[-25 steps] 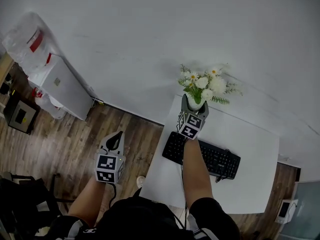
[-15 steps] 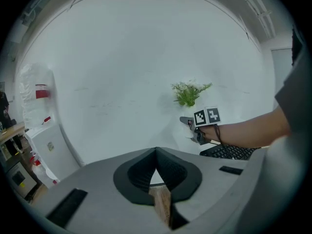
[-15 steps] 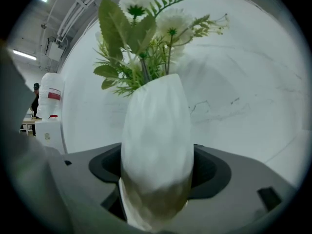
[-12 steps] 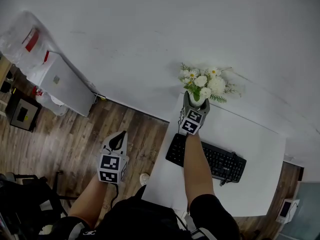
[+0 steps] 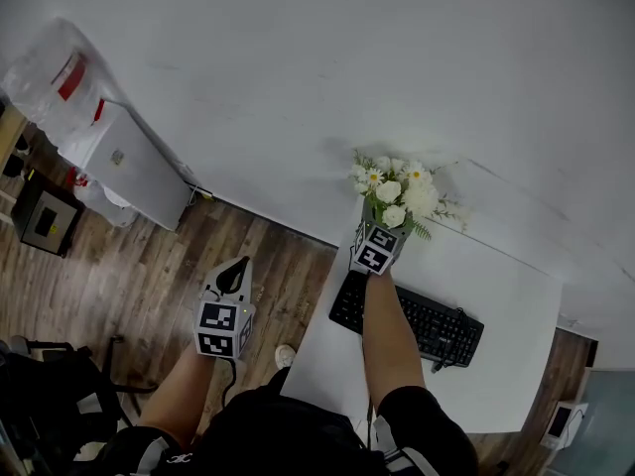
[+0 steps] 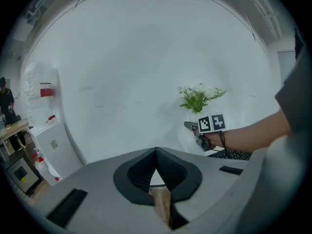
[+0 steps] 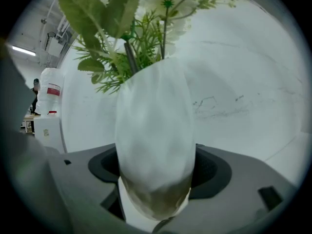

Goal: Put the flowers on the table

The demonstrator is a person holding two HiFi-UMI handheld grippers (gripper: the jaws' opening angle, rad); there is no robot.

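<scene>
Right gripper has its jaws clamped wide on the white vase, flowers bursting from its top, at the bench's far left corner, just beyond the keyboard. Left gripper hangs over the floor, left of the bench, jaws pinched together, nothing between them.

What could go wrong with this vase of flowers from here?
The right gripper holds the vase near the far left corner of the table; set down there, it might tip off the edge. The flowers look top-heavy and sit close to the wall, so brushing it could tilt the vase on release.
</scene>
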